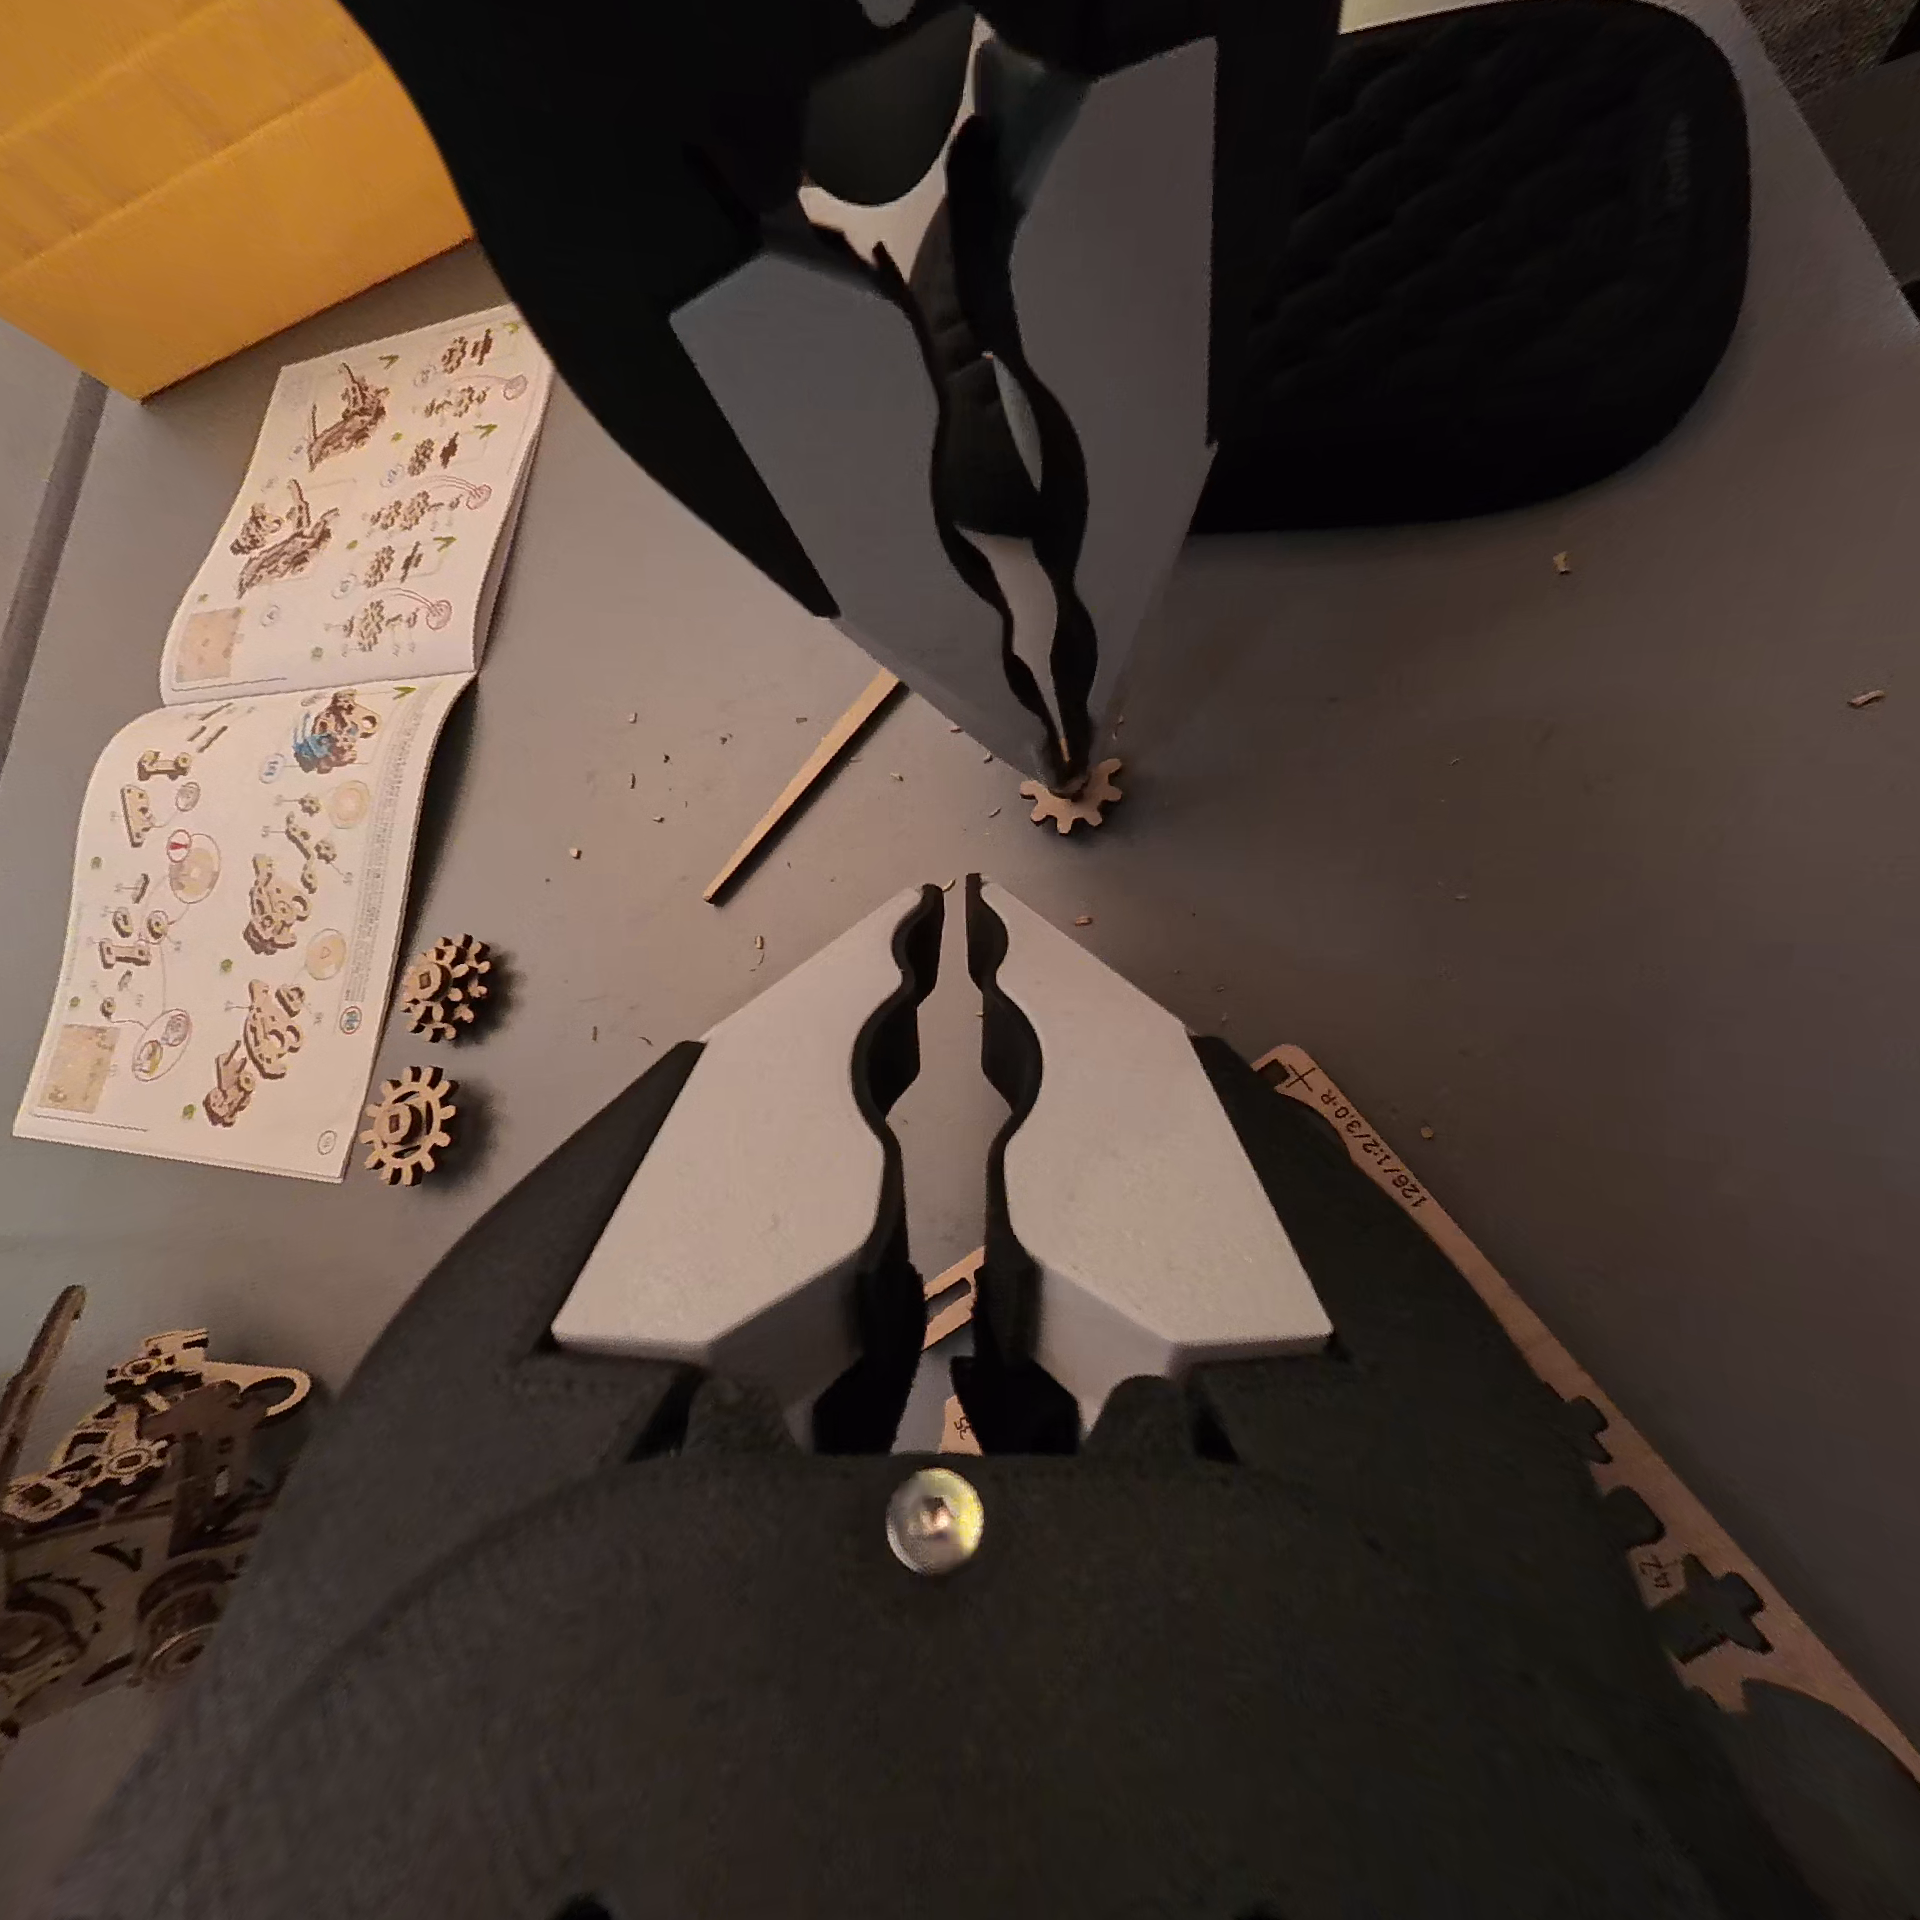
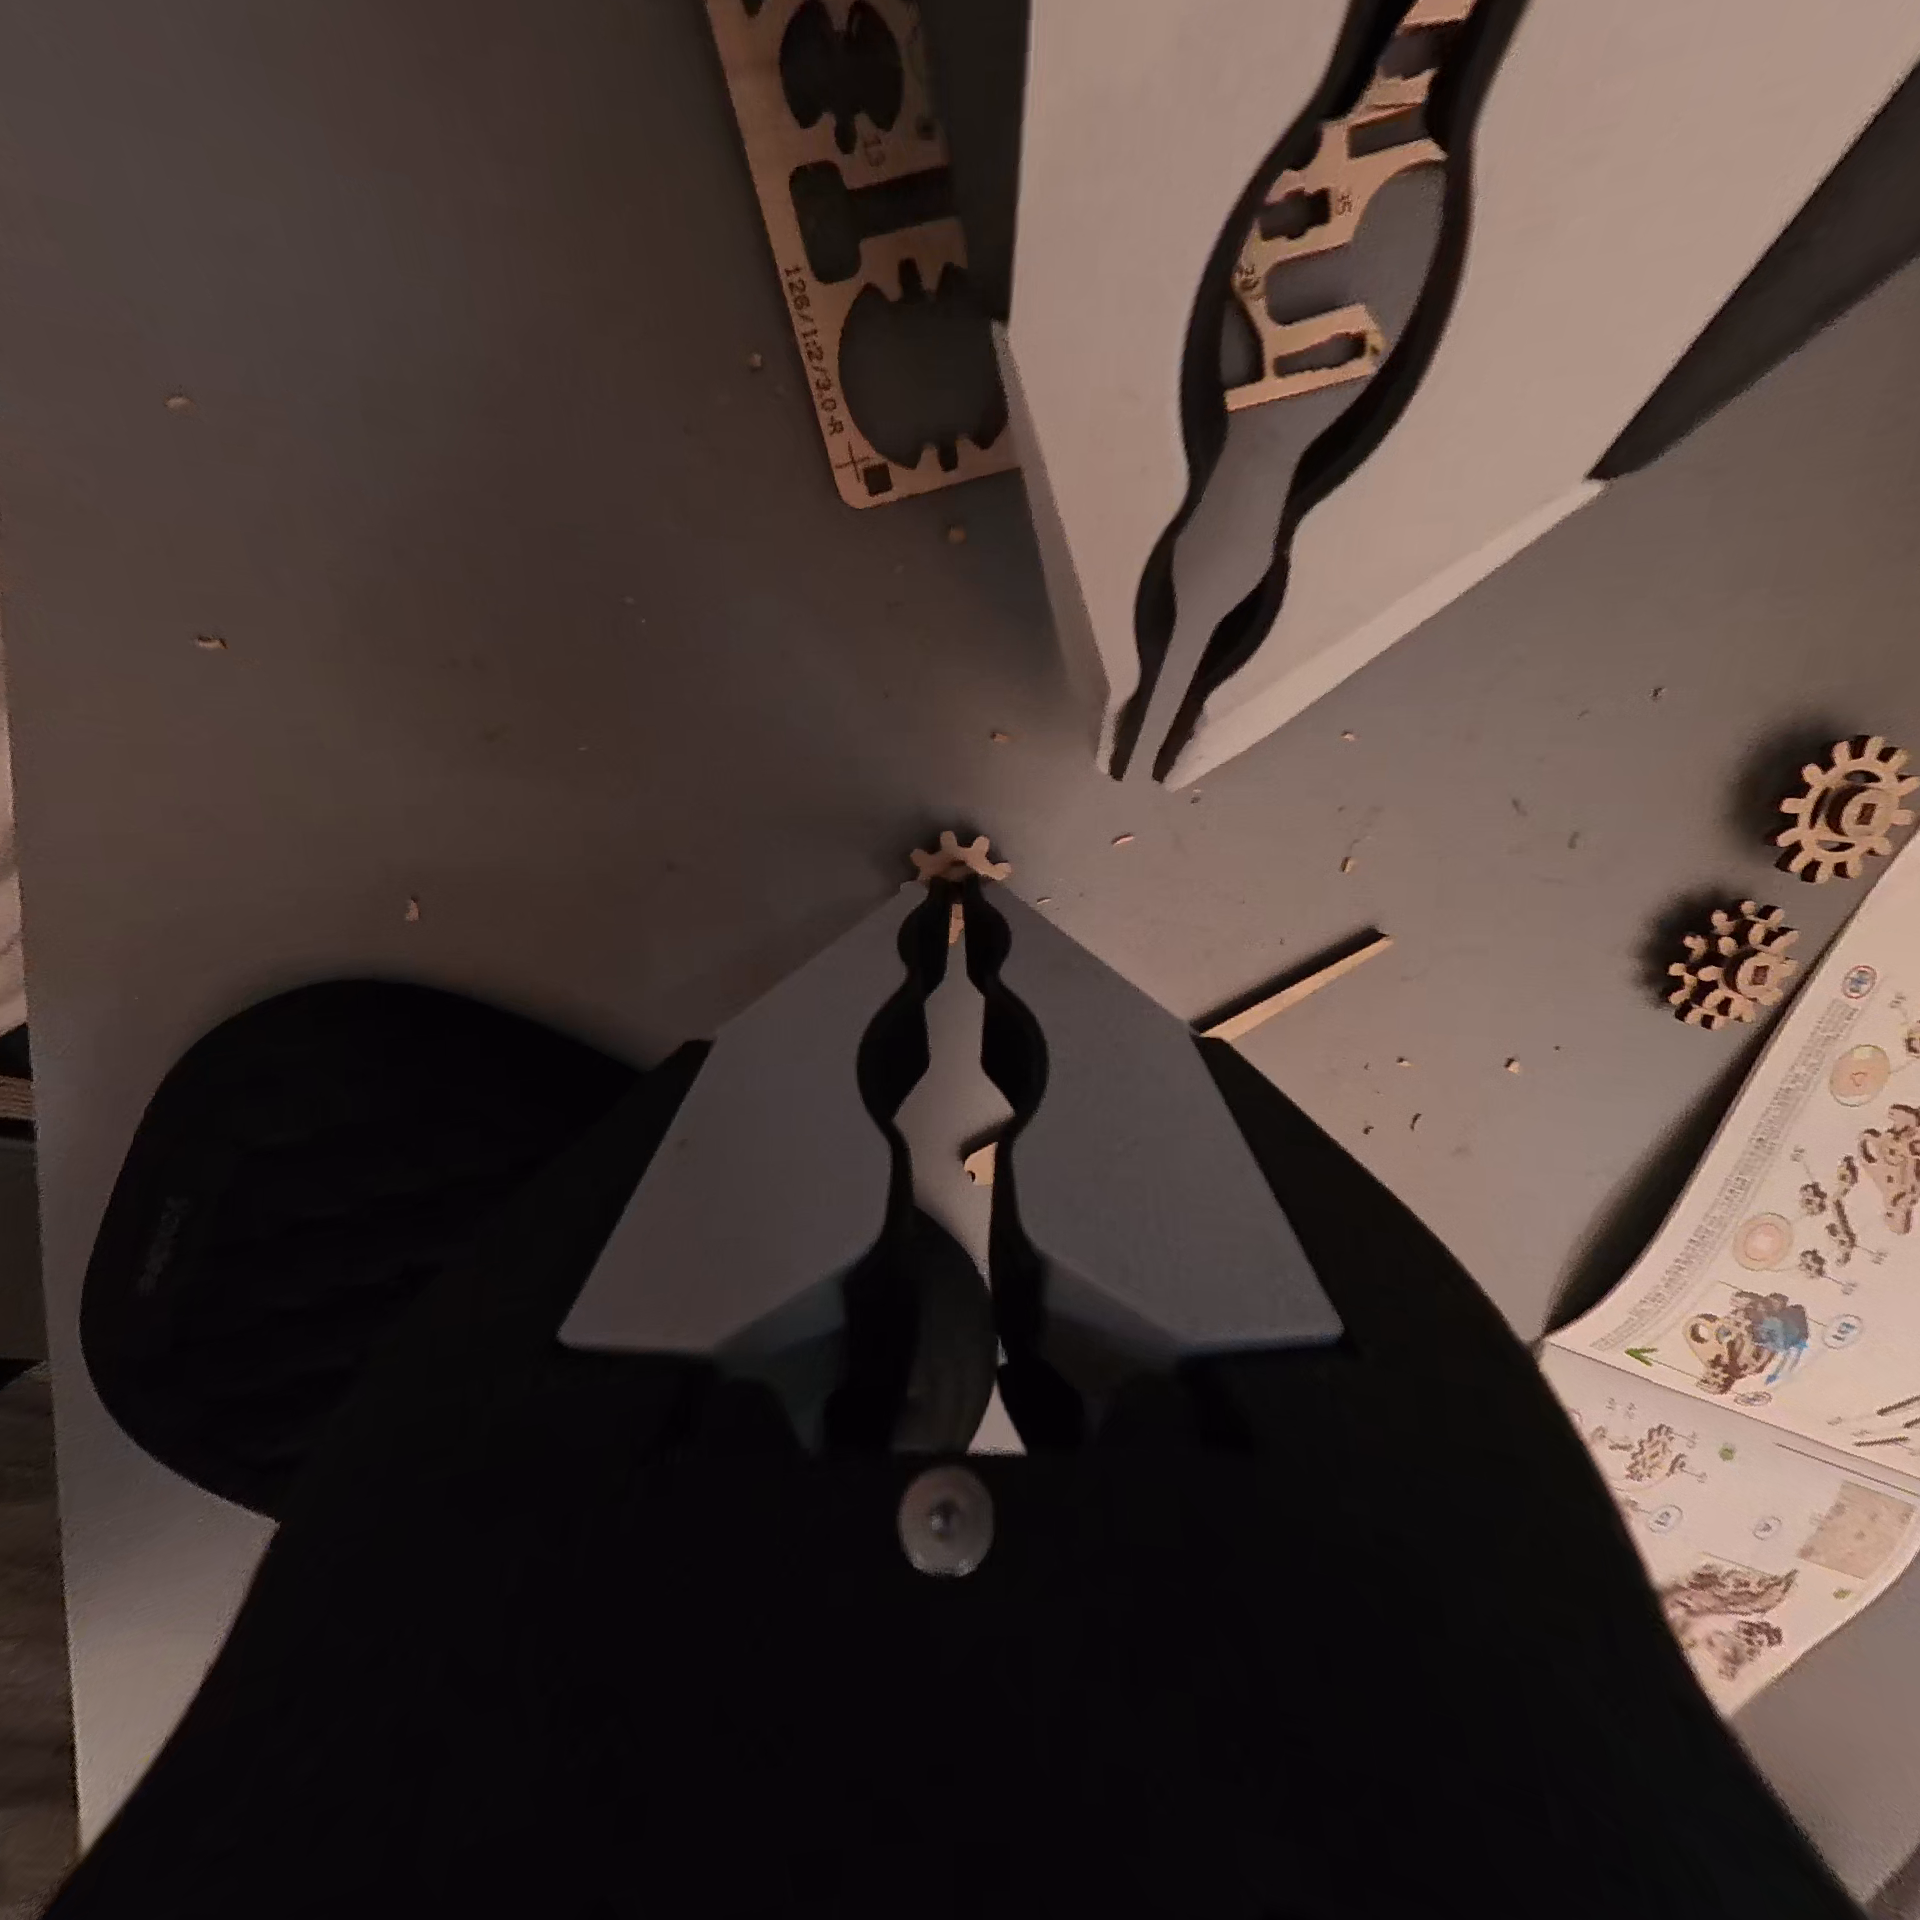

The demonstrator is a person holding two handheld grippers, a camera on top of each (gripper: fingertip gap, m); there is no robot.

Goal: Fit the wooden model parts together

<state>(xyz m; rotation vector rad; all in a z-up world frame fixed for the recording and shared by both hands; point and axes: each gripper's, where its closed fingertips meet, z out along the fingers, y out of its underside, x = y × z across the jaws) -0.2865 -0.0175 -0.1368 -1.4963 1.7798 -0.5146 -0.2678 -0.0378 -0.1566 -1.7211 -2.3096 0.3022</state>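
A small wooden gear [image 1: 1075,798] lies on the grey table [image 1: 1455,883]. My right gripper [image 1: 1064,761] comes down from the far side, and its tips are closed on the gear's near part; in the right wrist view the gear [image 2: 958,860] sits right at the gripper's tips [image 2: 956,896]. My left gripper [image 1: 956,889] hovers a short way in front of the gear, its jaws a narrow gap apart and empty. It also shows in the right wrist view [image 2: 1141,771]. A thin wooden stick [image 1: 800,790] lies left of the gear.
Two larger wooden gears [image 1: 447,985] [image 1: 410,1125] lie beside an open instruction booklet [image 1: 312,727] at the left. A partly built wooden model [image 1: 114,1507] stands at lower left. A punched-out wooden sheet [image 1: 1662,1558] lies under my left gripper. There is a black cushion [image 1: 1507,260] far right and a yellow box [image 1: 187,177] far left. The tips of one gripper are about 4 cm away from the tips of the other. From either gripper's tips it is about 7 cm to the thin wooden stick [image 1: 800,790]. The right camera catches it too, in the right wrist view [image 2: 1234,1018].
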